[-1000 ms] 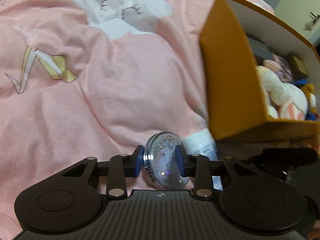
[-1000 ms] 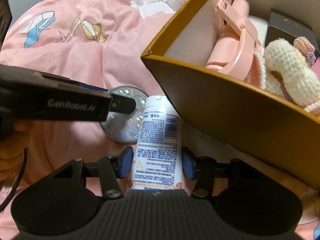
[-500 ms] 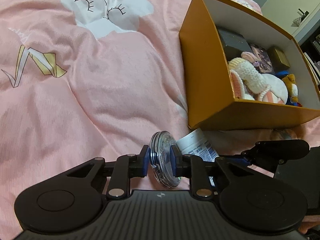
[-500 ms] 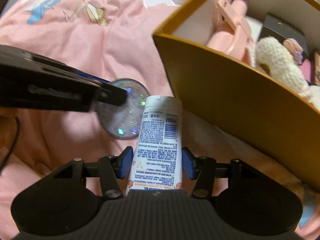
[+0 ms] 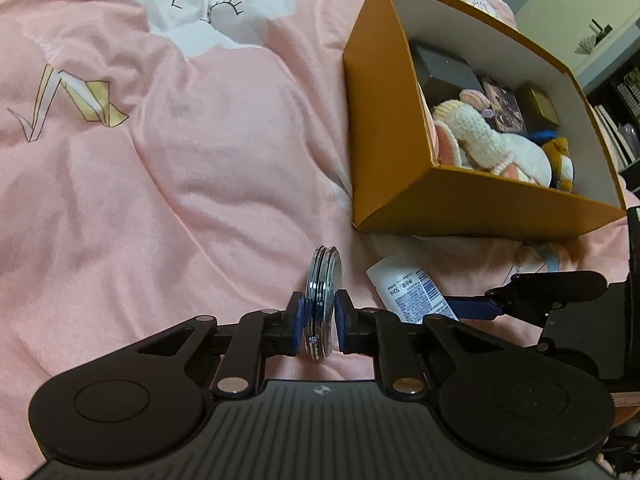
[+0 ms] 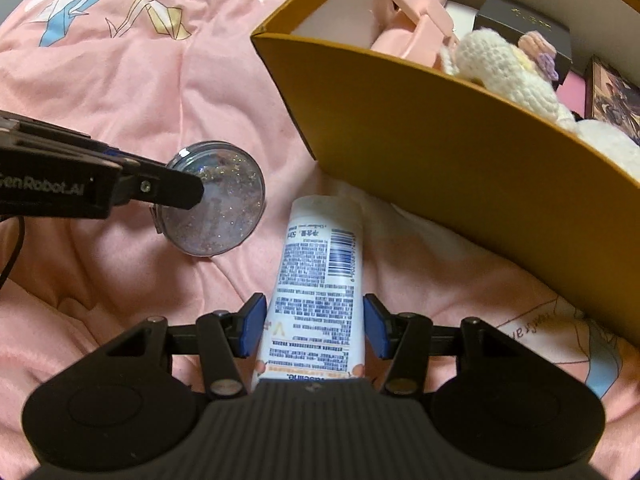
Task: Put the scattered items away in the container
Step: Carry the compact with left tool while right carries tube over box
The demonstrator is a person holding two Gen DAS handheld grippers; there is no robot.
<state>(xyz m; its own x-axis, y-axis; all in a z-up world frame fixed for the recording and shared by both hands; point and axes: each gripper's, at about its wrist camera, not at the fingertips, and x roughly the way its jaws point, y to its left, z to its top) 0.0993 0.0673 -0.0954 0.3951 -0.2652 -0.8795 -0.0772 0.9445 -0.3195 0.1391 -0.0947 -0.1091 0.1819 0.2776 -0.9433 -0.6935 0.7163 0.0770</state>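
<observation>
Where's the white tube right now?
The white tube lies on the pink blanket between the right gripper's open fingers, beside the orange box, right of the glitter compact.

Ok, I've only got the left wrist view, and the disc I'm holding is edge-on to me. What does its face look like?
Observer: In the right wrist view the disc is a clear round case full of glitter, and the left gripper is shut on it.
Operator: And is the right gripper on the tube?
Observer: The tube lies lengthwise between its pads, one on each side. I cannot tell whether they press it.
Operator: Anything in the box hidden from me?
Observer: Yes, a pink clip lies just inside the wall that blocks your view.
</observation>
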